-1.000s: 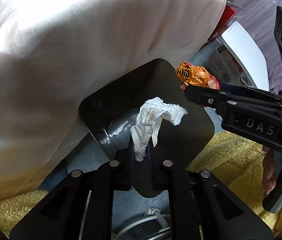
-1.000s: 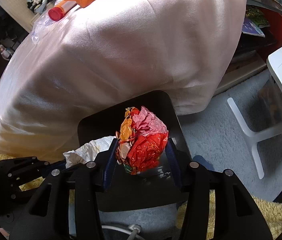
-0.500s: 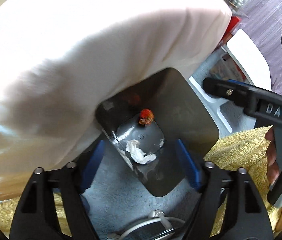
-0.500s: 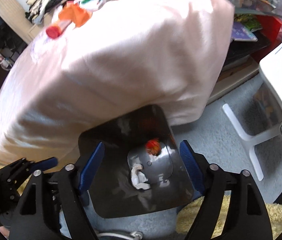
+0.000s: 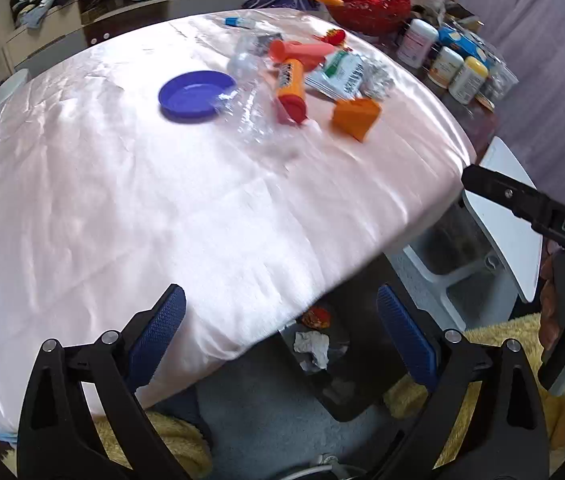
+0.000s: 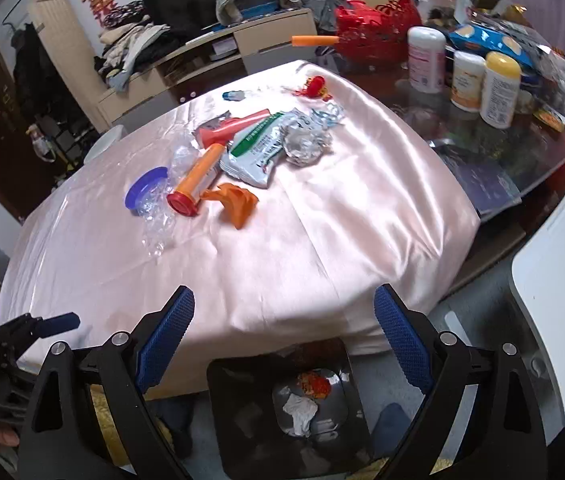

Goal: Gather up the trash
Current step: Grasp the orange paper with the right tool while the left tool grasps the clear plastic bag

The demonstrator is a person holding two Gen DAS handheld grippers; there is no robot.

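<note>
A black trash bin point(image 6: 242, 420) stands on the floor below the table's near edge; it also shows in the left wrist view point(image 5: 346, 404). A white crumpled tissue point(image 6: 300, 410) and an orange-red wrapper point(image 6: 314, 384) lie inside it. My left gripper point(image 5: 278, 336) and my right gripper point(image 6: 284, 332) are both open and empty, above the bin. On the pink tablecloth point(image 6: 282, 232) lie an orange tube with a red cap point(image 6: 196, 178), a crushed clear bottle point(image 6: 156, 208), an orange carton piece point(image 6: 238, 202), a green-and-white packet point(image 6: 256, 148) and crumpled foil point(image 6: 306, 144).
A blue dish point(image 5: 194, 96) sits on the cloth. Bottles and jars point(image 6: 482, 80) and a red basket point(image 6: 374, 28) stand on the glass table at the back right. A white stool point(image 6: 558, 312) is at the right. A yellow rug point(image 5: 494, 340) lies by the bin.
Both grippers opened and dropped the tissue and the orange wrapper into the bin. Both then rose and tilted up, so the tabletop with its trash is in view.
</note>
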